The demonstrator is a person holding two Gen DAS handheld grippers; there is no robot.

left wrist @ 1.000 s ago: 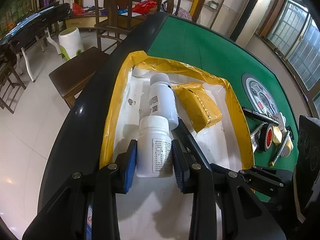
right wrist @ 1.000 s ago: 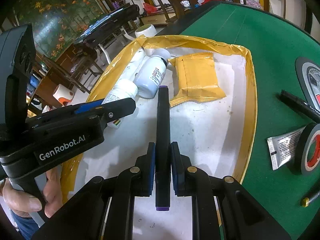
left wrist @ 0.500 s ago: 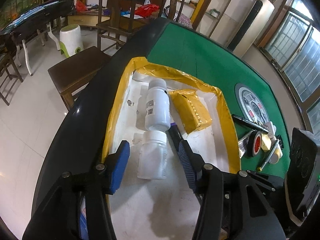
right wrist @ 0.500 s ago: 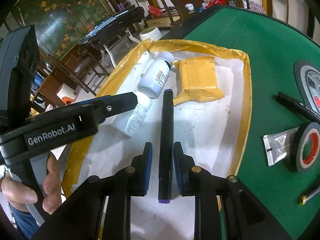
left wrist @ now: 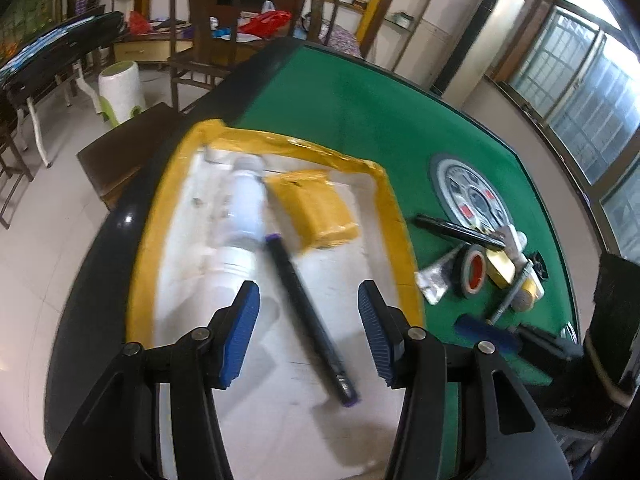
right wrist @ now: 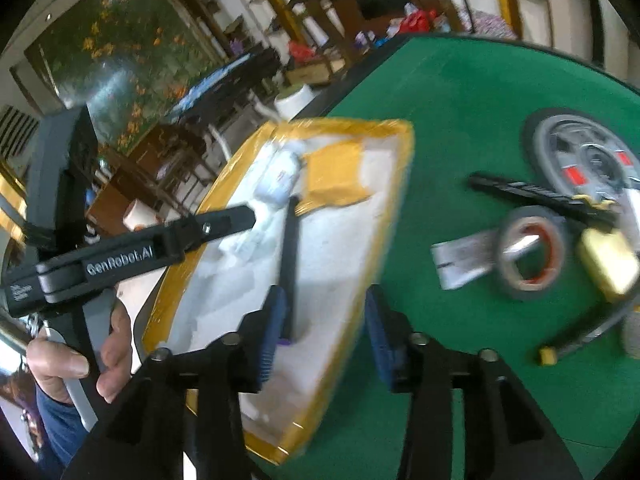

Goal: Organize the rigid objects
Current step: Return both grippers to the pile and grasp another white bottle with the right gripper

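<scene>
**Sorting loose items into the tray**

Lying diagonally in the yellow-rimmed tray [left wrist: 400,240], the black marker [left wrist: 308,320] rests beside two white bottles [left wrist: 244,216]. Both left gripper [left wrist: 308,336] and right gripper [right wrist: 324,328] gape wide, empty. Next likely target: clutter at three o'clock, perhaps the tape roll [right wrist: 528,252].

On the white tray [left wrist: 400,216] with yellow-taped rim: two white bottles [left wrist: 244,208], one yellow packet [left wrist: 316,216] and one black marker [left wrist: 308,320] with purple ends. On the green surface [left wrist: 360,112] beside it: one roll of black tape [left wrist: 472,276], one silver sachet [left wrist: 434,280], one black pen [left wrist: 456,232] and one brass padlock [right wrist: 610,262]. Other items in that cluster are too blurred to count.
</scene>
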